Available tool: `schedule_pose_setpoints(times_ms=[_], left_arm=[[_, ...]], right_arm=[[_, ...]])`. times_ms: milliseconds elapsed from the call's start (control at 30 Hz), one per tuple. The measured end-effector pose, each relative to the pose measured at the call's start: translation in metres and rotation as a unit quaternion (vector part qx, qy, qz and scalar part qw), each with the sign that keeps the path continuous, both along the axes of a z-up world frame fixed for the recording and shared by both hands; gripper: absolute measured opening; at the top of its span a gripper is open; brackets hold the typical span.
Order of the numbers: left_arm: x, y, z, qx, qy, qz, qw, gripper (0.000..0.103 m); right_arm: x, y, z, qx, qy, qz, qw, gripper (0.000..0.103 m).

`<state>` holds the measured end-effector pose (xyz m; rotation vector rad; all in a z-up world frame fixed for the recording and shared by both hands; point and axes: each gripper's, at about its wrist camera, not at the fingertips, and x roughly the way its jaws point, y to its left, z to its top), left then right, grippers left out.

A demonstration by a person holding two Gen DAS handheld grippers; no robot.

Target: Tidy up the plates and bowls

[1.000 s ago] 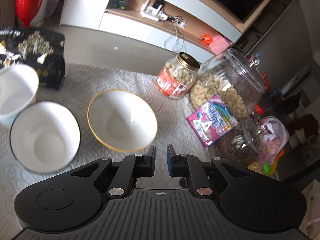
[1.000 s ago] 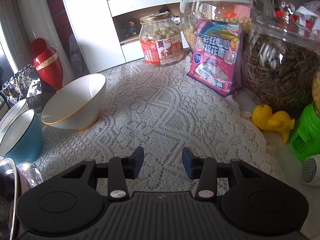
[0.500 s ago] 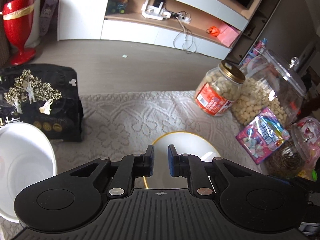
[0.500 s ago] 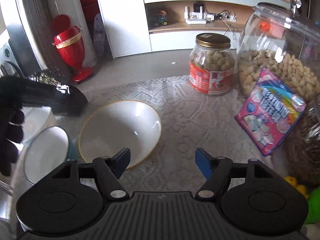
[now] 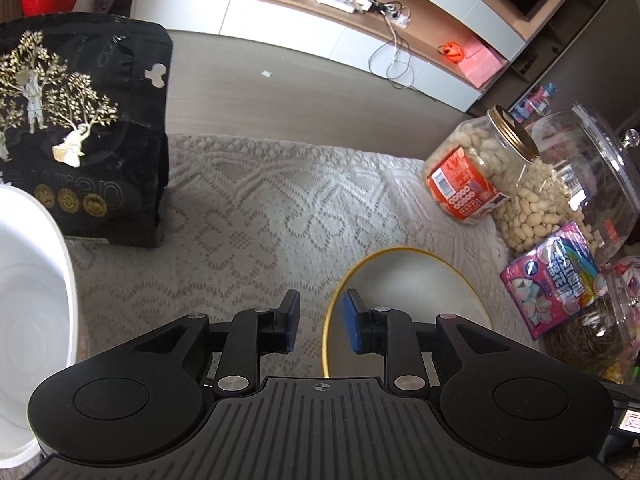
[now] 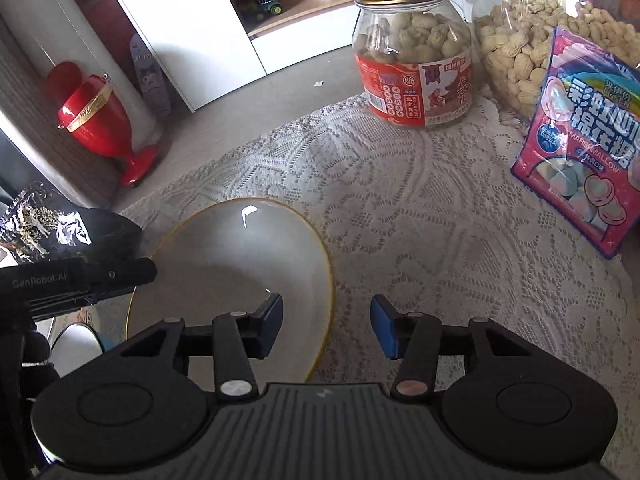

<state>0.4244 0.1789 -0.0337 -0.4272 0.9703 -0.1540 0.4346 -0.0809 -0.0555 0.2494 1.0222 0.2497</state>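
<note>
White lace cloth (image 5: pixel 256 216) covers the table we work on, and everything here we place against the shallow white bowl with a thin gold rim (image 6: pixel 232 280) lying on that cloth. Our left gripper (image 5: pixel 322 322) straddles the bowl's left rim, one blue pad outside and one inside; its jaws have just been opening and stand apart, not pressing the rim. Our right gripper (image 6: pixel 326 330) straddles the bowl's right rim, jaws apart after closing somewhat, pads clear of it. Left of the bowl we see a larger plain white bowl (image 5: pixel 32 296) and a black foil bag printed with gold trees (image 5: pixel 80 136). Beyond the bowl to the right stand a gold-lidded clear jar of nuts (image 6: pixel 414 64) and a pink marshmallow packet (image 6: pixel 580 152).
</note>
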Motion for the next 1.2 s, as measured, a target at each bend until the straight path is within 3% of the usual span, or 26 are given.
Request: schedule_pose_setpoints(times_ms=[100,167,267,333,433,500,667,900,1033,1200], left_arm=[[0.002,-0.010,-0.011,-0.013,0.013,-0.014,0.9997,0.028],[0.001,-0.019,-0.012,0.015,0.008,-0.026,0.9995,0.028],[-0.001,-0.028,-0.012,0.032,0.002,-0.034,0.9989,0.037],[-0.002,-0.036,-0.013,0.052,0.000,-0.040,0.9978,0.039],[-0.004,-0.048,-0.014,0.095,-0.004,-0.048,0.9943,0.039],[-0.007,-0.054,-0.013,0.102,0.001,-0.056,0.9932,0.039],[-0.019,-0.079,-0.012,0.061,0.035,-0.102,0.9922,0.039],[-0.060,-0.146,-0.016,0.046,0.082,-0.204,0.9745,0.038],[-0.084,-0.178,-0.022,0.051,0.083,-0.242,0.9654,0.038],[-0.092,-0.193,-0.034,0.061,0.082,-0.252,0.9624,0.032]], right_arm=[[0.008,0.005,-0.010,0.003,0.011,0.000,1.000,0.047],[0.013,0.008,-0.019,0.013,0.030,0.004,0.999,0.041],[0.018,0.008,-0.030,0.043,0.058,0.014,0.997,0.033],[0.017,0.009,-0.031,0.046,0.055,0.019,0.997,0.023],[0.014,0.008,-0.030,0.041,0.062,0.023,0.997,0.018],[0.007,0.003,-0.028,0.038,0.065,0.024,0.997,0.018],[-0.022,-0.035,-0.020,0.033,0.077,0.010,0.996,0.018],[-0.090,-0.096,0.000,-0.005,0.061,-0.023,0.998,0.018],[-0.117,-0.122,-0.002,-0.037,0.046,-0.042,0.997,0.018],[-0.131,-0.139,-0.016,-0.007,0.054,-0.076,0.996,0.022]])
